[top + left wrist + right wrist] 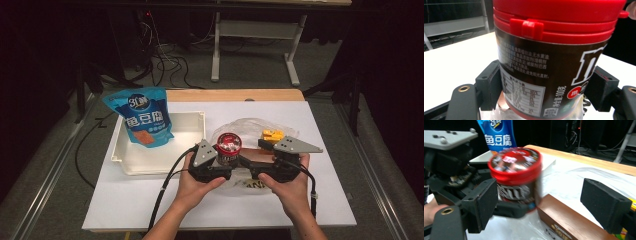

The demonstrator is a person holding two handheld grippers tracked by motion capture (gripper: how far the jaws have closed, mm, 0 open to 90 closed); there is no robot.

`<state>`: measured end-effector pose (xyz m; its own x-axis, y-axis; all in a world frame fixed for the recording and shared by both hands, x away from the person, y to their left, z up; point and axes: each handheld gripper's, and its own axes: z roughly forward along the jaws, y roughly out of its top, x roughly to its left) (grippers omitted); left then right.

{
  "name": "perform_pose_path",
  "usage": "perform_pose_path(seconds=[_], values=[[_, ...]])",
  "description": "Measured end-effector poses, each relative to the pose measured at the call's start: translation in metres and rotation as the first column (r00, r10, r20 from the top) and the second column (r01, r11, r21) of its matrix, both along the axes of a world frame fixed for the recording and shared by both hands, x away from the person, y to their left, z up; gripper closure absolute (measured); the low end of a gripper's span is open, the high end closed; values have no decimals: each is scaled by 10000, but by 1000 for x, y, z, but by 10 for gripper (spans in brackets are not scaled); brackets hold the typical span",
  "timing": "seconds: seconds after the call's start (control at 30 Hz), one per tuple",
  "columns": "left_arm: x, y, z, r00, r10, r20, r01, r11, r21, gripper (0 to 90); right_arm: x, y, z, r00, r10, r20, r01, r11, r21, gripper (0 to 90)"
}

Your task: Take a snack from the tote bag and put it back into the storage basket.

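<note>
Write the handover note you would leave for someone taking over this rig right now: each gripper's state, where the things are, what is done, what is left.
Left gripper: shut on the red-lidded candy tub, jaws on its sides.
Right gripper: open, holding nothing, jaws either side of the brown box.
Tub is gripped above the clear plastic bag; brown box and yellow item lie on the bag.
Blue snack pouch stands in the white tray.
Left, probably: place the tub, then the box.
</note>
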<state>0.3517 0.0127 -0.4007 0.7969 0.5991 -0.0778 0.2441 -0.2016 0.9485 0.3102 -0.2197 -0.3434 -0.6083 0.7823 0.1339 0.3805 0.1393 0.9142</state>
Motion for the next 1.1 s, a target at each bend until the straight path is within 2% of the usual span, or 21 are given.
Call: perform_pose_path(seconds=[0.2, 0.4, 0.6, 0.77, 1.03, 1.1], values=[[-1, 11, 6, 9998, -28, 199, 32, 9997, -228, 258, 0, -16, -7, 9991, -426, -86, 426, 9991, 37, 154], [0, 24, 9, 9996, 119, 269, -107, 9990, -428, 258, -3, -32, -25, 9956, -891, -288, 889, 9960, -84, 172], [1, 41, 13, 9991, 307, 307, -285, 9973, -683, 258, -7, -47, -46, 9896, -1341, -513, 1319, 9902, -451, 181], [4, 56, 14, 9978, 582, 317, -556, 9956, -757, 259, -10, -57, -57, 9881, -1452, -508, 1415, 9874, -711, 183], [12, 83, 3, 9918, 1217, 401, -1179, 9893, -857, 259, -16, -69, -66, 9837, -1716, -544, 1669, 9826, -821, 191], [15, 88, -2, 9912, 1281, 334, -1249, 9884, -861, 259, -16, -72, -68, 9809, -1857, -578, 1793, 9786, -1015, 195]])
